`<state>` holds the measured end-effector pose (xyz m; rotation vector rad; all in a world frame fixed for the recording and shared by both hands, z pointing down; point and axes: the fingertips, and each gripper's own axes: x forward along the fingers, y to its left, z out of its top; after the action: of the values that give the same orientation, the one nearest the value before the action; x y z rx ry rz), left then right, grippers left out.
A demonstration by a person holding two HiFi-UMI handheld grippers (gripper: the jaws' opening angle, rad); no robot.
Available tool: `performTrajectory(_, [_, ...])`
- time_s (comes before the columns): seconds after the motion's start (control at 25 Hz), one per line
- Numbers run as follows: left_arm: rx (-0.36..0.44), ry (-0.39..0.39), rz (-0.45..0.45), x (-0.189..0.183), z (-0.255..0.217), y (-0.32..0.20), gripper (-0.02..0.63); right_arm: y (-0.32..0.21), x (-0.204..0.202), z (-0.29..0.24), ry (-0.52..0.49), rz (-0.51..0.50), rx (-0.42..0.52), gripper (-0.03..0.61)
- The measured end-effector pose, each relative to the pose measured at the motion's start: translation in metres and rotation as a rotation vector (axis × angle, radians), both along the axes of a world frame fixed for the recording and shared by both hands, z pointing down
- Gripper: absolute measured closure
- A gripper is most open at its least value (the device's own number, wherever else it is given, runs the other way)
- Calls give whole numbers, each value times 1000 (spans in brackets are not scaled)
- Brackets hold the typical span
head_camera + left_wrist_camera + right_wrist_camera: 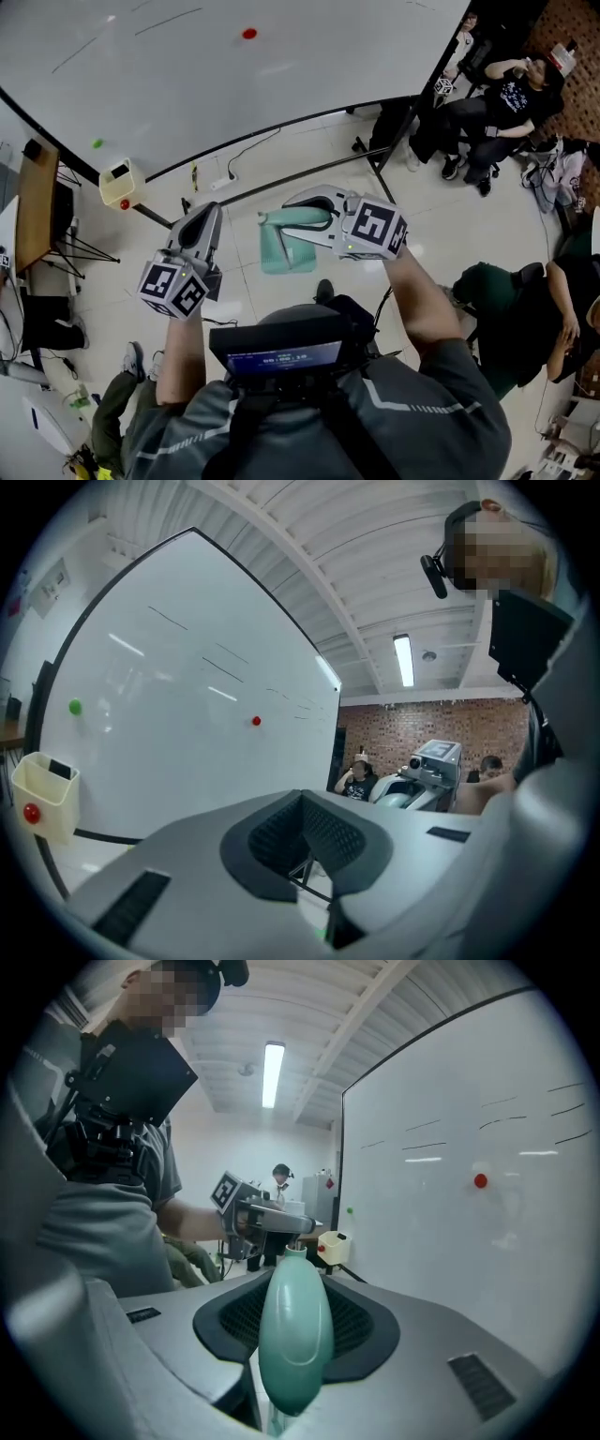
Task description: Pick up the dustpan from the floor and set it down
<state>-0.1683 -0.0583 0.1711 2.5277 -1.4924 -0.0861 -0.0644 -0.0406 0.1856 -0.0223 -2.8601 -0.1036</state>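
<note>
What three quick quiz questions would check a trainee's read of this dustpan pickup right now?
1. Which gripper holds the dustpan?
2. True or false: the left gripper also clamps the dustpan.
3. Where is the dustpan gripped? A) handle B) pan edge C) nowhere
Key: 1, the right gripper; 2, false, its jaws are together on nothing; 3, A.

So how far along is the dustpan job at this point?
Done: the pickup. The dustpan hangs clear of the floor, its green handle clamped in the right tongs. In hand: it is held up in front of the person, near the whiteboard. Left: setting it down and letting go. The left tongs hold nothing.
</note>
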Motion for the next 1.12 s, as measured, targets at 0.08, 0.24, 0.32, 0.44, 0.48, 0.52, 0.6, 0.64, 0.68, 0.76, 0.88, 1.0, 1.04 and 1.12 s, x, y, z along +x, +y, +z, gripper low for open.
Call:
performTrajectory(0.08, [0,-2,-31,10,-2,-24,580,-25,7,2,6,-28,5,414])
performTrajectory(0.24, [-28,4,-62,26,7,-62,580,-68,19,12,27,-62,14,414])
performTrajectory(0.32, [-46,3,-59,29,11,-79,580,-86,19,20,51,-62,26,414])
performTrajectory(0.44, [-51,7,-29,24,21,-100,580,-111,14,33,70,-48,20,414])
performTrajectory(0.48, [-56,14,-19,22,24,-107,580,-120,13,37,74,-36,15,415])
performTrajectory(0.52, [-61,18,-9,19,26,-113,580,-128,12,41,74,-22,11,414])
performTrajectory(0.6, [-65,13,9,13,31,-124,580,-142,9,47,71,-1,7,414])
performTrajectory(0.64, [-69,8,14,9,36,-129,580,-148,8,51,71,5,5,414])
performTrajectory(0.68, [-75,8,18,5,41,-134,580,-153,7,55,73,11,3,414])
performTrajectory(0.76, [-89,16,28,1,52,-142,580,-163,9,61,74,21,0,414])
performTrajectory(0.88, [-102,10,51,5,59,-152,580,-178,13,70,70,40,-9,414])
performTrajectory(1.0, [-106,18,65,12,66,-162,580,-188,21,82,75,51,-29,415])
performTrajectory(1.04, [-106,21,69,16,69,-166,580,-192,24,87,79,54,-33,414])
performTrajectory(1.12, [-110,22,79,22,82,-177,580,-202,29,101,86,57,-40,414])
